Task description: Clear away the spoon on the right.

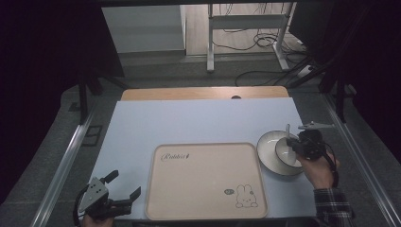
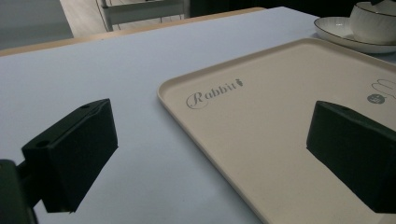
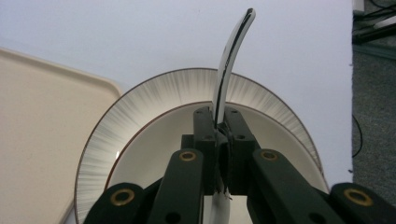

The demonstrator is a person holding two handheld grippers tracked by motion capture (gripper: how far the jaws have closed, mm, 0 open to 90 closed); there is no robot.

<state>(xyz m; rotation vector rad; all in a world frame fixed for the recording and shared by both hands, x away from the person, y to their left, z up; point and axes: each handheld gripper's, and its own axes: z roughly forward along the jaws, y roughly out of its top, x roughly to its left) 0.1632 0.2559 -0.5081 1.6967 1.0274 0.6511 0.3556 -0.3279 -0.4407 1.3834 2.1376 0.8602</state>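
From the high view I look down on a pale blue desk (image 1: 189,123). My left gripper (image 1: 111,196) sits at the near left corner, just beside a big cream tray (image 1: 205,182), and its jaws are spread wide with nothing between them. The tray has a little rabbit drawing in its near right corner. My right gripper (image 1: 294,146) is at the right side of the desk, over a small white bowl (image 1: 283,152) that stands on a white plate (image 1: 267,146). The plate is just beside the right edge of the tray. A thin spoon (image 1: 287,131) handle sticks up out of the bowl, right at my right gripper.

In the left gripper view, the two black jaws stand far apart. One hangs over the bare desk (image 2: 116,60) and the other over the tray (image 2: 271,116), which has the word "Rabbit" on it. Far off at the top right I see the plate (image 2: 336,32) with the bowl (image 2: 373,23) on it.

In the right gripper view, my right gripper (image 3: 219,135) has its jaws pressed together on the spoon (image 3: 231,60). They pinch the white handle low down, and the rest of the handle curves up and away. Under it are the bowl (image 3: 159,144) and the plate (image 3: 140,107) with fine grey lines on its rim. The tray (image 3: 42,130) lies to the left.
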